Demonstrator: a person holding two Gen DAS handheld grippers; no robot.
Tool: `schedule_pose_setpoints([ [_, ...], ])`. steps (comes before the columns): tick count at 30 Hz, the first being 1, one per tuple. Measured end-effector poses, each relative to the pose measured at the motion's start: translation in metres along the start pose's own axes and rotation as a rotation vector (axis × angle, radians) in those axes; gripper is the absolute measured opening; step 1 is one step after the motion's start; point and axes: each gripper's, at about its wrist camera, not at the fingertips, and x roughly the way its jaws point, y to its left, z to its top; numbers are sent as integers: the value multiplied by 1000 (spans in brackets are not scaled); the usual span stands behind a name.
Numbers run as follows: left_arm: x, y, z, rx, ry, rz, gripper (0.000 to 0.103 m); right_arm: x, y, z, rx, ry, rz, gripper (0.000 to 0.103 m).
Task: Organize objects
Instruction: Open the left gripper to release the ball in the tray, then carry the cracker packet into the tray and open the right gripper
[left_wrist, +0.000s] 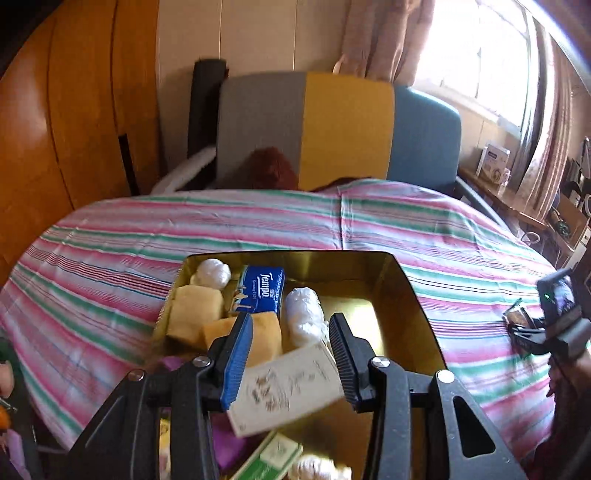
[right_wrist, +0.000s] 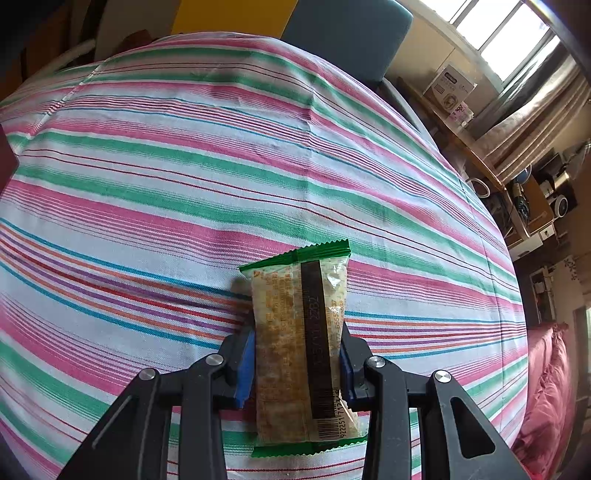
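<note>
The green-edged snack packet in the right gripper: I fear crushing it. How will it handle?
The snack packet looks light, and it stands stiffly above the right gripper. Its glossy film may slip. The crumbly-looking bar inside could crack under a hard squeeze.

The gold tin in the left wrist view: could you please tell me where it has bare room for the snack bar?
The gold tin has bare floor in its right half, between the white wrapped bundle and the right wall. The left half is crowded: Tempo tissue pack, yellow packets, white ball. The right claw grips the snack bar.
</note>
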Motion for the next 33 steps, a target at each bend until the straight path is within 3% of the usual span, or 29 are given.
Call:
schedule_pose_setpoints([
  [8,-28,-2,-19,41,-40,27,43,-2,3,-1,1,-8,-10,37],
  [16,-28,5,-30,29,-19,33,43,-2,0,1,32,-8,0,36],
  [19,-28,10,-34,22,-14,31,43,-12,-5,4,97,-6,84,36],
  [23,-26,16,-37,4,-7,34,43,-49,5,10,131,-77,180,36],
  [33,-26,33,-42,-25,2,45,43,-160,120,28,28,-236,468,37],
])
